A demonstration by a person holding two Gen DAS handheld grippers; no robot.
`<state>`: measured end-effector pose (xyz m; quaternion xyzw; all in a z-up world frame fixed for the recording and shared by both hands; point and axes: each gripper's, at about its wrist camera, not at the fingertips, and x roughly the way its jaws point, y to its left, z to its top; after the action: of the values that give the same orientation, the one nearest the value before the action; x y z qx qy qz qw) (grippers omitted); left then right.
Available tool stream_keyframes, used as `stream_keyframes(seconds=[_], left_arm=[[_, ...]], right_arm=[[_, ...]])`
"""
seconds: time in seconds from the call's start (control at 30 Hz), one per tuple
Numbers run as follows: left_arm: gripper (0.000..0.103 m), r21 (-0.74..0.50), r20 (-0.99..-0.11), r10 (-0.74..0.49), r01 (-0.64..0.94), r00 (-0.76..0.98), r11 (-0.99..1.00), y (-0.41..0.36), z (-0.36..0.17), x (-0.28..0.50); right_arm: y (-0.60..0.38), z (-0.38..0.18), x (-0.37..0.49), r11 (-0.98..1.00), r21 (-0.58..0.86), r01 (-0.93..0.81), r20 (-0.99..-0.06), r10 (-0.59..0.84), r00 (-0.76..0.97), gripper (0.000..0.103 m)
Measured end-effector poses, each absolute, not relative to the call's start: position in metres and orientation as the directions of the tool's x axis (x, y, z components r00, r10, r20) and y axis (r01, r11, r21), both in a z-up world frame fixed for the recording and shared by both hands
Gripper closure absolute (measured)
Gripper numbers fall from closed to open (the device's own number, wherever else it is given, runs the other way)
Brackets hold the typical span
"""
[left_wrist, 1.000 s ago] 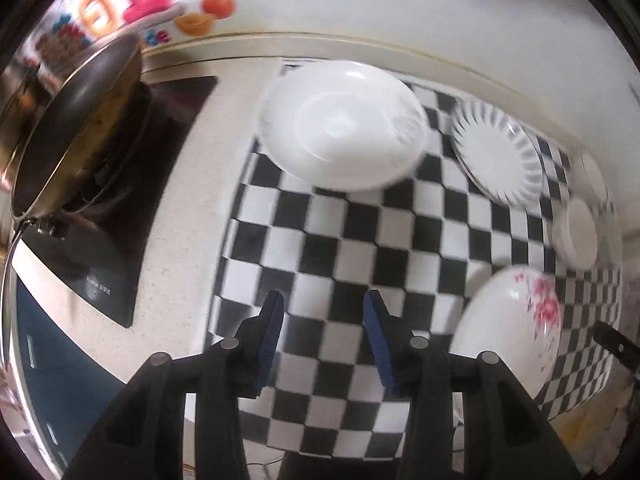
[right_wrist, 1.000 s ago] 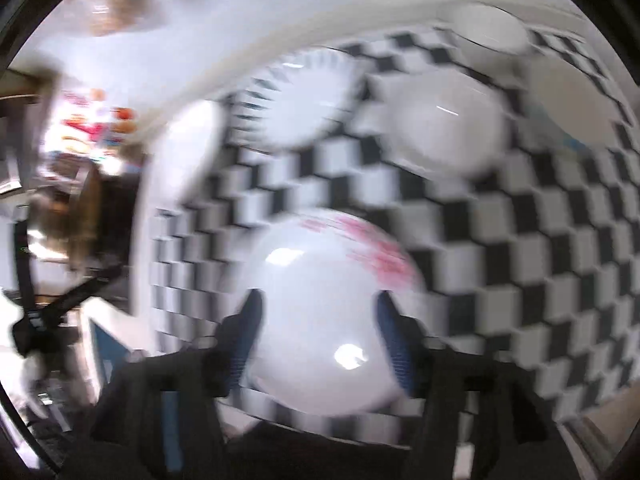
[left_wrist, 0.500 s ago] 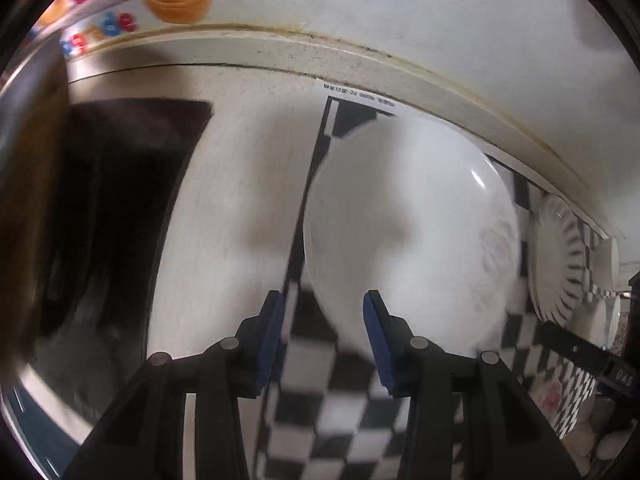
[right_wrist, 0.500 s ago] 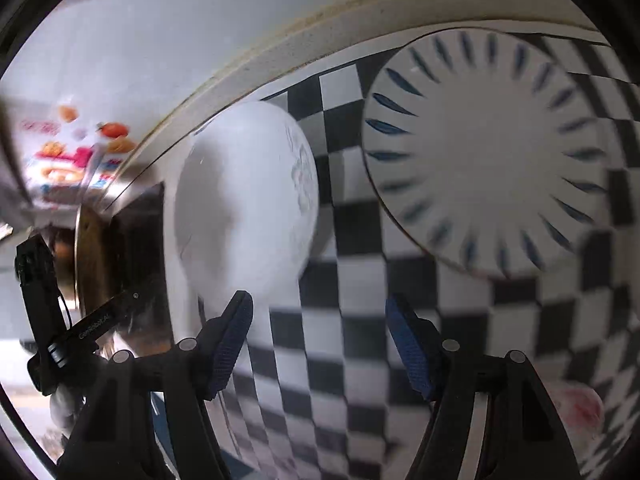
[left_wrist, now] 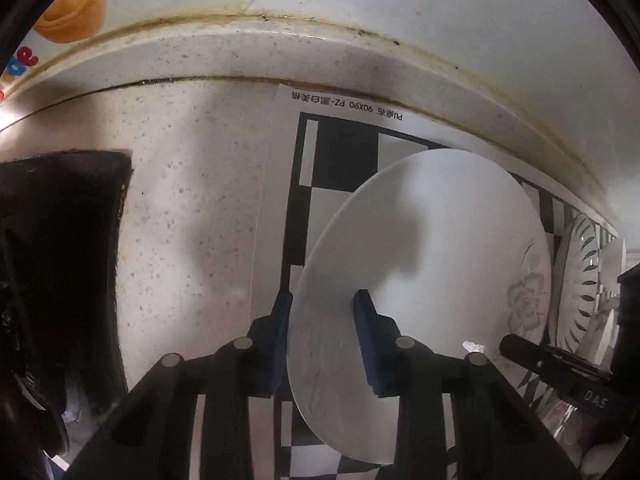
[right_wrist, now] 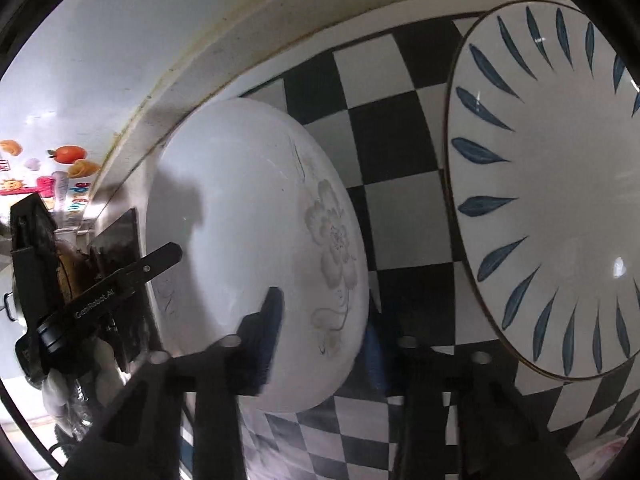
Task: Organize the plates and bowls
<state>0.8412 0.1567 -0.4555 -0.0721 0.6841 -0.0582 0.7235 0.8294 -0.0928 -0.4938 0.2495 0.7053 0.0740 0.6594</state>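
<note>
A large white plate with a faint grey flower [left_wrist: 440, 248] lies on the checkered mat [left_wrist: 336, 152] near the back wall. My left gripper [left_wrist: 320, 308] straddles its left rim, one finger below the rim and one over it, jaws still apart. The same plate shows in the right wrist view [right_wrist: 248, 216]. My right gripper [right_wrist: 324, 320] straddles its right rim, one finger on top, the other beneath, also apart. A white plate with blue leaf marks [right_wrist: 552, 184] lies to the right; it also shows in the left wrist view [left_wrist: 580, 276].
The speckled counter [left_wrist: 192, 208] and a black stove top [left_wrist: 52, 240] lie left of the mat. The back wall ledge [left_wrist: 320, 52] runs close behind the plate. A pink-flowered plate edge [right_wrist: 608, 452] shows at the lower right.
Both grippers have moved forward and down onto the white flowered plate; each now has its rim between the fingers, left on the left side, right on the right side.
</note>
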Motion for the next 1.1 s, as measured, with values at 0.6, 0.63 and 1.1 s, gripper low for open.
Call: stream_keyframes(seconds=[0.6, 0.63, 1.1], left_arm=[[0.075, -0.168, -0.974, -0.166, -0.001, 0.152, 0.986, 0.149, -0.412, 0.783], [0.075, -0.167, -0.974, -0.165, 0.000, 0.156, 0.986, 0.148, -0.408, 0.780], [0.075, -0.152, -0.956, -0.159, 0.045, 0.247, 0.987, 0.099, -0.344, 0.743]], right_arm=[[-0.091, -0.452, 0.811, 0.898, 0.408, 0.163, -0.913, 0.405, 0.049, 0.086], [-0.091, -0.449, 0.808, 0.900, 0.408, 0.155, -0.913, 0.404, 0.055, 0.086], [-0.140, -0.391, 0.755, 0.884, 0.454, 0.113, -0.887, 0.436, 0.152, 0.086]])
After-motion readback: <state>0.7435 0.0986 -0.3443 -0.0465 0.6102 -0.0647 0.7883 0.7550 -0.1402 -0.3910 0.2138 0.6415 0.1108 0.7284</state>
